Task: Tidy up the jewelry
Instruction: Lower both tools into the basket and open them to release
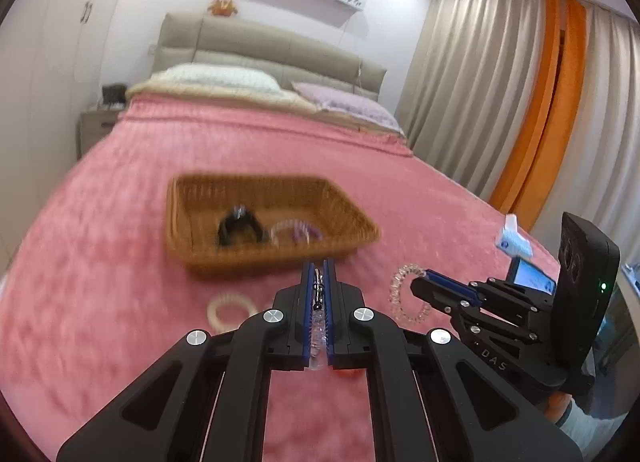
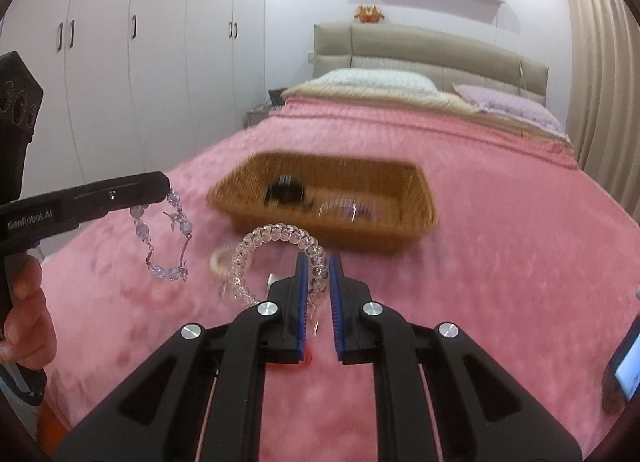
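A wicker basket (image 1: 208,250) (image 2: 416,190) sits on the pink bed; inside lie a black piece (image 1: 240,226) (image 2: 286,192) and a clear and purple bracelet (image 1: 296,232) (image 2: 352,208). My left gripper (image 1: 319,274) (image 2: 166,192) is shut on a silver and pale-blue bead chain bracelet (image 1: 318,290) (image 2: 166,240), which hangs from its tips in front of the basket. My right gripper (image 2: 319,262) (image 1: 426,276) is shut on a clear bead bracelet (image 2: 276,238) (image 1: 402,296), held above the bed. A cream bracelet (image 1: 230,312) (image 2: 218,262) lies on the bedspread.
The pink bedspread (image 1: 120,262) (image 2: 500,282) spreads around the basket. Pillows (image 1: 224,78) and a headboard are at the far end. A phone (image 1: 534,276) (image 2: 628,366) and a small white box (image 1: 512,240) lie at the right. Wardrobes stand left, curtains right.
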Motion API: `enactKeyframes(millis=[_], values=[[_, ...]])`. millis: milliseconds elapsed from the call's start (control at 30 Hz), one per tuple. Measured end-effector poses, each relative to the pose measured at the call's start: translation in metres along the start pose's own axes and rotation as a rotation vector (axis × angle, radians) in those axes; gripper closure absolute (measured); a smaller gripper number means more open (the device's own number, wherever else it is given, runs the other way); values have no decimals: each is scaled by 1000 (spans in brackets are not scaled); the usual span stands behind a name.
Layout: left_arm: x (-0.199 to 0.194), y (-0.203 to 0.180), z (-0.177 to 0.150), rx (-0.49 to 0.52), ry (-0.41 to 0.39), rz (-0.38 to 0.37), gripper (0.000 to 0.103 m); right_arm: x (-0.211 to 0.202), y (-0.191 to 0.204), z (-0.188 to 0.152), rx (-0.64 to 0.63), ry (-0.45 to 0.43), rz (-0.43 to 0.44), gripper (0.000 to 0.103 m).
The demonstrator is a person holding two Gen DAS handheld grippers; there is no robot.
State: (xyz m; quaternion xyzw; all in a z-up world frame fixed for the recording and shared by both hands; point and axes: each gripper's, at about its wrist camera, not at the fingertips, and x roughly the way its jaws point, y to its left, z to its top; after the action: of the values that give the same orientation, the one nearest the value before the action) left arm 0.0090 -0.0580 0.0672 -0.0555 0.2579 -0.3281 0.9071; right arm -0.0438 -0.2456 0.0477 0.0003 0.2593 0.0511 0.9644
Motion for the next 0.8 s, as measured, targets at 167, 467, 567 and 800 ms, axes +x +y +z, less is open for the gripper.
enactKeyframes(millis=[167,467,567,800], values=[[15,-1,41,32,-57,-7,100,20,-10,43,-8,-59,-30,94],[91,20,82,25,-92,42,100,103,-42,90,87,-58,-69,94],[121,36,87,-11,-59,37,100,136,-54,89,128,-12,-70,94],[168,71,63,-77,55,54,100,195,-70,65,171,152,-69,94]])
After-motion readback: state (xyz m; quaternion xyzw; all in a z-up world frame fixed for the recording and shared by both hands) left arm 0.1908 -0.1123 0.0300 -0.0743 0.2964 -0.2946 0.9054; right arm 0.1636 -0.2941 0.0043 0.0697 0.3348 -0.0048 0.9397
